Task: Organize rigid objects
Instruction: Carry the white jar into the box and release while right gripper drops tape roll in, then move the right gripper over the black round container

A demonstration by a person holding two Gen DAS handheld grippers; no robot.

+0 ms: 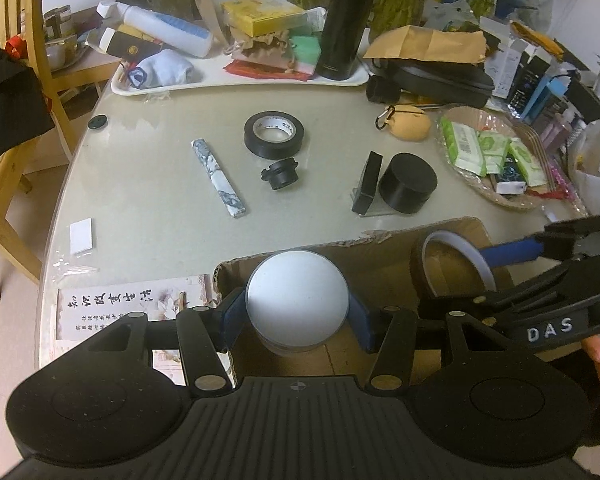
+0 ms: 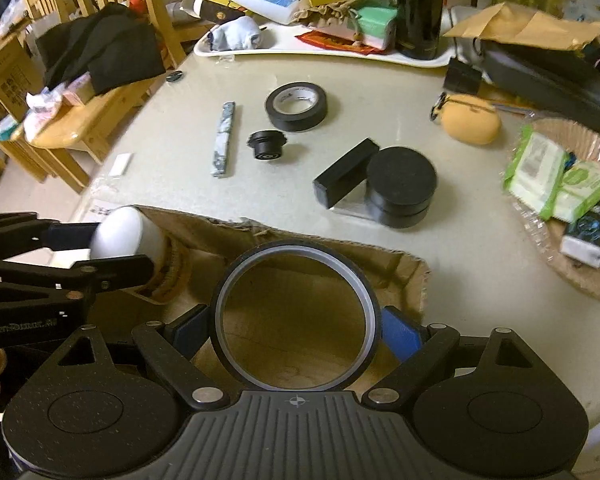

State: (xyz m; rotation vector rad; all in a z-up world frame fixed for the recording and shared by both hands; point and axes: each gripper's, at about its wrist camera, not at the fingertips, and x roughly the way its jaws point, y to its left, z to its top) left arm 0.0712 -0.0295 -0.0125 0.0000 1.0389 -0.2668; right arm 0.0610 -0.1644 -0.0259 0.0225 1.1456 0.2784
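My left gripper [image 1: 297, 312] is shut on a white round container [image 1: 297, 294] and holds it over the open cardboard box [image 1: 380, 248]. My right gripper [image 2: 296, 332] is shut on a brown tape ring [image 2: 296, 316] with a white edge, also over the box [image 2: 404, 264]. Each gripper shows in the other's view: the right with the ring [image 1: 454, 264], the left with the white container [image 2: 120, 234]. On the table lie a black tape roll [image 1: 274, 134], a small black lens part [image 1: 280, 174], a marbled bar [image 1: 218, 176], a black block [image 1: 367, 182] and a black round tin [image 1: 408, 182].
A white tray [image 1: 240, 84] with a black flask [image 1: 346, 20] and clutter stands at the back. A basket of packets [image 1: 496, 156] sits right, with a tan pouch [image 1: 412, 122] nearby. A wooden chair [image 1: 16, 80] stands left. A white card [image 1: 82, 236] lies near the table edge.
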